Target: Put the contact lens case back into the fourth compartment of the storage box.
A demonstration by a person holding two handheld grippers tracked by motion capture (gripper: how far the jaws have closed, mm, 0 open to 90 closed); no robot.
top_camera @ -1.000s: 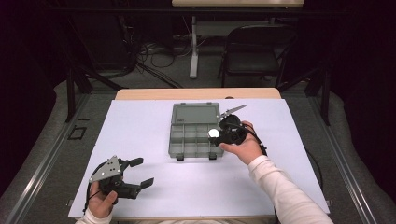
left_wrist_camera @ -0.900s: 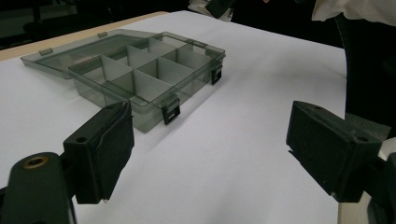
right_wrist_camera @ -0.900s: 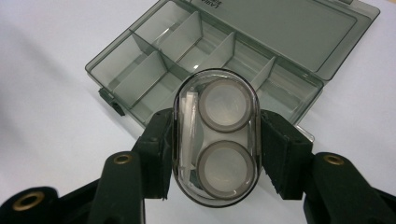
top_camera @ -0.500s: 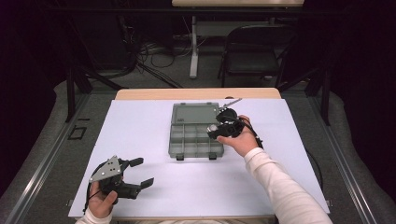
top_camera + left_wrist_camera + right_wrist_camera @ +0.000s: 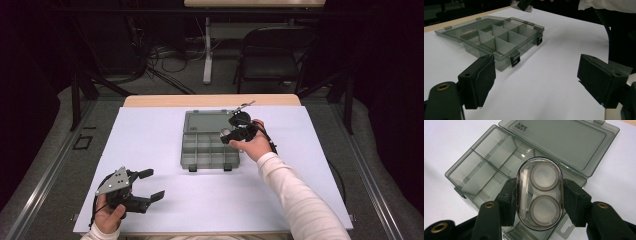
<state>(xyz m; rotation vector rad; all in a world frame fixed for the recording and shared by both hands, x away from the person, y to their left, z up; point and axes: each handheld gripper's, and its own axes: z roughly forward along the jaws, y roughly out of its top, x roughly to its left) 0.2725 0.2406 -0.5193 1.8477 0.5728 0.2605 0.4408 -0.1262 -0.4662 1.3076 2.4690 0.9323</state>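
A smoky grey organizer box (image 5: 210,142) lies open at the table's middle, lid flat toward the far side; its compartments (image 5: 499,37) hold nothing. My right gripper (image 5: 235,131) hovers over the box's right side, shut on a clear oval case (image 5: 539,192) with two round white cups inside. The case sits upright between the pads (image 5: 507,200), above the box's right-hand compartments (image 5: 486,173). My left gripper (image 5: 147,184) rests open near the table's front left; its pads (image 5: 480,80) have nothing between them.
White paper (image 5: 300,200) covers the table; a wooden edge (image 5: 210,100) shows at the far side. A black chair (image 5: 272,55) and cables stand beyond the table. The person's white sleeve (image 5: 295,200) crosses the front right.
My right gripper has carried the clear case a little farther from the person and leftward over the box. The left gripper has not moved.
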